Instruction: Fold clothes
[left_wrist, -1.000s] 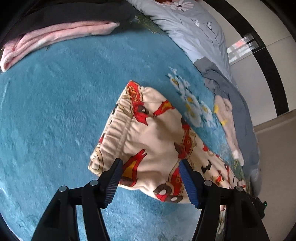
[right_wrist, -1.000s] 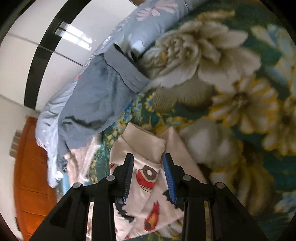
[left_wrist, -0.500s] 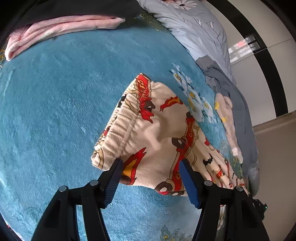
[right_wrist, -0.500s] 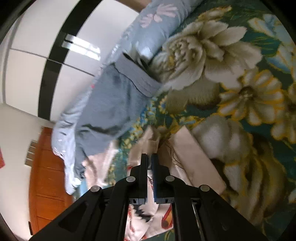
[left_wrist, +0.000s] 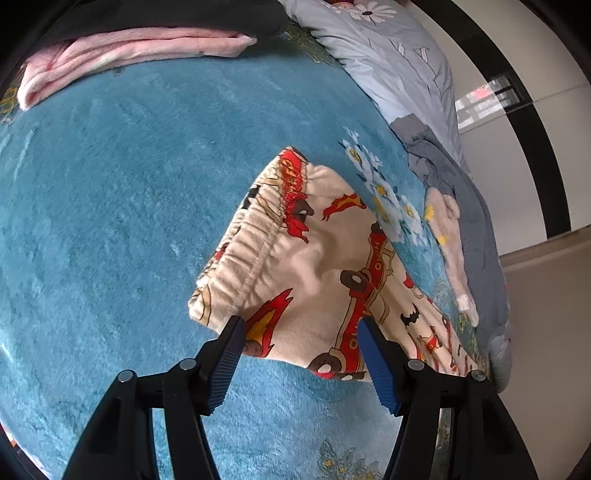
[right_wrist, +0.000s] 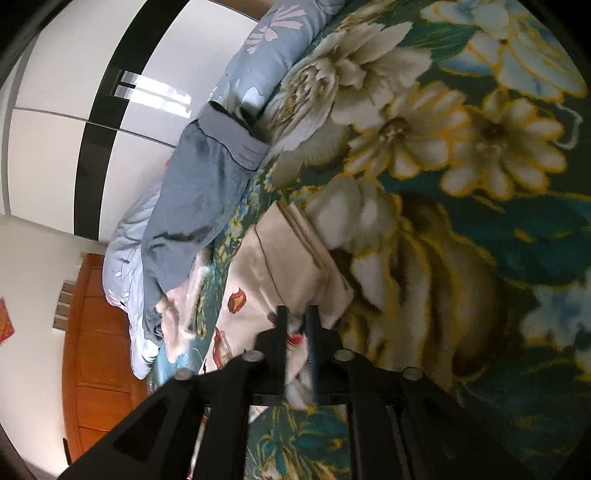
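My right tool (right_wrist: 297, 332) is clamped on the cuffs of the pants (left_wrist: 314, 266), spread on the bed (left_wrist: 110, 203). My left tool (left_wrist: 301, 343), wide open, should straddle the waistband and pinch it.

Blurred pant cuff (right_wrist: 295, 266) in right tool (right_wrist: 297, 314)

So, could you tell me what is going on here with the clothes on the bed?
A person with a handheld gripper in each hand is folding a pair of cream printed children's trousers on a blue floral blanket. The right gripper is shut on the trousers' leg end. The left gripper is open, its fingers either side of the edge near the elastic waistband, not gripping. A grey garment and a folded pink one lie nearby.
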